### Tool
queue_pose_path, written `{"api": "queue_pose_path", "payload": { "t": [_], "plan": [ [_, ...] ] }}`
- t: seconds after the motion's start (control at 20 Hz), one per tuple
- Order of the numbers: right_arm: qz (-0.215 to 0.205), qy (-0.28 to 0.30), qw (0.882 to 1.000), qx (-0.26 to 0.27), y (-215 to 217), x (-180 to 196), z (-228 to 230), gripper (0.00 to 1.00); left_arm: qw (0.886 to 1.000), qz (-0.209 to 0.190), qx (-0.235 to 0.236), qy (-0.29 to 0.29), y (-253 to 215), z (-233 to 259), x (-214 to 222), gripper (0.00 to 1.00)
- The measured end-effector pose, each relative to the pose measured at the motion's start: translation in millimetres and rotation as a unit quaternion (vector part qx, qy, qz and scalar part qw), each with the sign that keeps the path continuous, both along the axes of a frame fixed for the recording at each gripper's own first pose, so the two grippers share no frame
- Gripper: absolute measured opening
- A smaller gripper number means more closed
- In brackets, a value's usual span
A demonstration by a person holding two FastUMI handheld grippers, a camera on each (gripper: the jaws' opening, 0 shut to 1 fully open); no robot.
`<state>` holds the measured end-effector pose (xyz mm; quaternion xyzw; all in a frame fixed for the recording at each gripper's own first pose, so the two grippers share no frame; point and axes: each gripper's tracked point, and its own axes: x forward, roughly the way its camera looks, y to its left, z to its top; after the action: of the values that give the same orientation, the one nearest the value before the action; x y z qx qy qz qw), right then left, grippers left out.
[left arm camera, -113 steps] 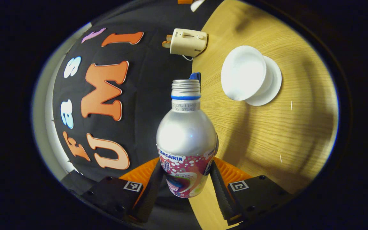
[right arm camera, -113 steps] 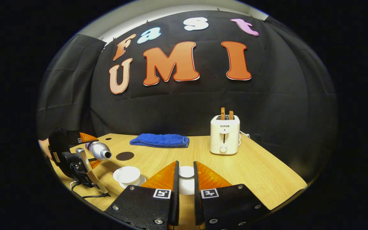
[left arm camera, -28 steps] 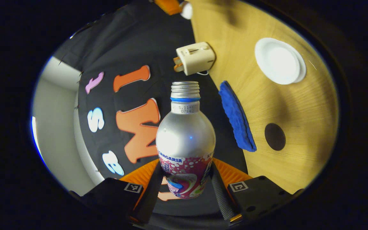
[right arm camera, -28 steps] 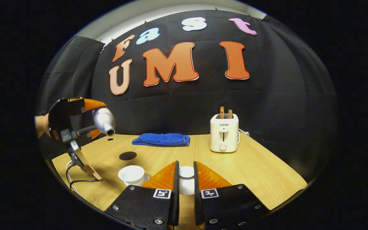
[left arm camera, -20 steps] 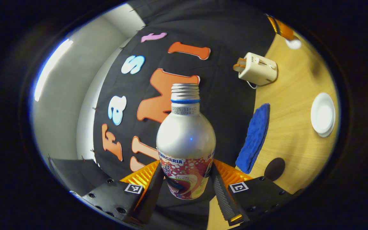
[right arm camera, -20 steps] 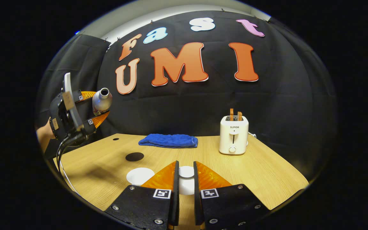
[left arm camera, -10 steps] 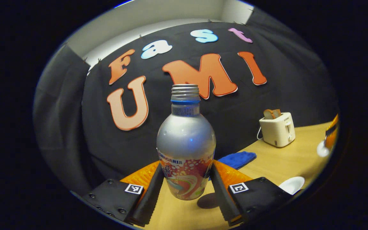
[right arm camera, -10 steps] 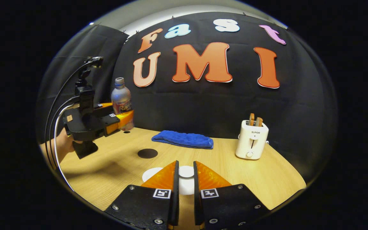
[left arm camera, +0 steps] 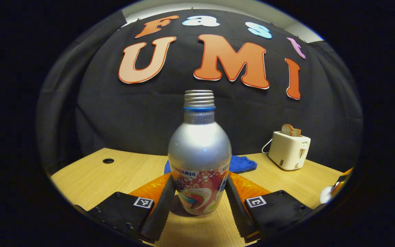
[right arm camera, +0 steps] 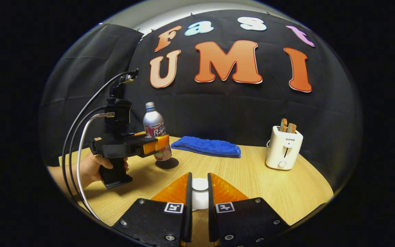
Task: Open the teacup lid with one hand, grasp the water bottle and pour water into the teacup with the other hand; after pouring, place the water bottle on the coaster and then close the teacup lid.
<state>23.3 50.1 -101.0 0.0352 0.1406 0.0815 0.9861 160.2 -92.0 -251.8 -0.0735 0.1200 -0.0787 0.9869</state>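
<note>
Left gripper point(left arm camera: 200, 202) clamped on lower, labelled part of water bottle point(left arm camera: 199, 154), fingers point(left arm camera: 159, 206) pressing both sides of the body. Bottle upright, uncapped, threaded neck bare. In right gripper view, bottle point(right arm camera: 156, 135) standing on or just over dark round coaster point(right arm camera: 166, 163); contact with coaster not certain from either view. Hand point(right arm camera: 91, 169) gripping the left gripper's handle point(right arm camera: 115, 175), cables trailing off behind.

Right gripper point(right arm camera: 200, 199) closed on white teacup lid point(right arm camera: 200, 184), fingers tight against its knob, lid held off the table point(right arm camera: 273, 185). Teacup itself not identifiable here.

Likely stage: pouring done, bottle being set down; release next, then lid back on cup.

Handling, judged: metal bottle, rigid, smooth and probably slippery, part-full so some weight low down; open mouth means spill if tipped. Best hold around the wide labelled belly, as now, not the narrow neck. Release only once base sits flat on coaster. Lid looks ceramic, hard, chip-prone, light; knob is the only sensible grasp point, small contact, easy to twist out.

Blue towel point(right arm camera: 206, 146) and toaster point(right arm camera: 282, 148) with bread slices at the back, well apart from the bottle.
</note>
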Motion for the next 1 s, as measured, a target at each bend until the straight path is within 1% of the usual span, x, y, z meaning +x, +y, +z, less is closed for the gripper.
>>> {"api": "queue_pose_path", "payload": {
  "t": [0.1, 0.2, 0.25, 0.3, 0.35, 0.4, 0.45, 0.5, 0.65, 0.75, 0.8, 0.85, 0.9, 0.95, 1.0],
  "plan": [
    [0.002, 0.008, 1.0, 0.002, 2, 4, -5, 0.19, 1.0, 0.007, -0.011, 0.023, 4, -15, 2, 0.83],
    [0.005, 0.013, 1.0, 0.002, 5, 7, -10, 0.19, 0.999, 0.012, -0.01, 0.042, 6, -31, 10, 0.83],
    [0.005, 0.015, 1.0, 0.001, 6, 8, -12, 0.19, 0.999, 0.013, -0.008, 0.047, 7, -36, 13, 0.87],
    [0.007, 0.016, 1.0, 0.0, 7, 10, -13, 0.19, 0.999, 0.013, -0.006, 0.052, 6, -41, 15, 0.87],
    [0.006, 0.018, 1.0, 0.002, 7, 12, -14, 0.19, 0.998, 0.014, -0.005, 0.054, 7, -43, 15, 0.83],
    [0.01, 0.02, 1.0, 0.004, 10, 13, -16, 0.2, 0.998, 0.011, -0.006, 0.06, 5, -45, 18, 0.83],
    [0.011, 0.022, 1.0, 0.006, 10, 14, -18, 0.19, 0.998, 0.014, -0.005, 0.064, 6, -47, 19, 0.79],
    [0.014, 0.022, 1.0, 0.007, 12, 15, -18, 0.19, 0.998, 0.014, -0.005, 0.066, 5, -50, 23, 0.83],
    [0.02, 0.021, 1.0, 0.007, 18, 20, -18, 0.19, 0.997, 0.022, -0.004, 0.069, 12, -54, 32, 0.84],
    [0.028, 0.022, 0.999, 0.011, 26, 23, -18, 0.19, 0.997, 0.021, -0.008, 0.069, 14, -54, 33, 0.85],
    [0.029, 0.023, 0.999, 0.01, 27, 25, -20, 0.19, 0.997, 0.017, -0.005, 0.073, 11, -56, 33, 0.82],
    [0.032, 0.026, 0.999, 0.007, 31, 26, -24, 0.19, 0.997, 0.012, -0.004, 0.08, 9, -58, 32, 0.87],
    [0.031, 0.026, 0.999, 0.005, 31, 28, -26, 0.19, 0.996, 0.012, -0.005, 0.088, 7, -60, 28, 0.87],
    [0.03, 0.029, 0.999, 0.003, 33, 30, -30, 0.19, 0.996, 0.013, -0.011, 0.09, 8, -59, 26, 0.9],
    [0.033, 0.033, 0.999, 0.001, 35, 31, -33, 0.19, 0.995, 0.012, -0.018, 0.092, 8, -57, 22, 0.89]
  ]
}}
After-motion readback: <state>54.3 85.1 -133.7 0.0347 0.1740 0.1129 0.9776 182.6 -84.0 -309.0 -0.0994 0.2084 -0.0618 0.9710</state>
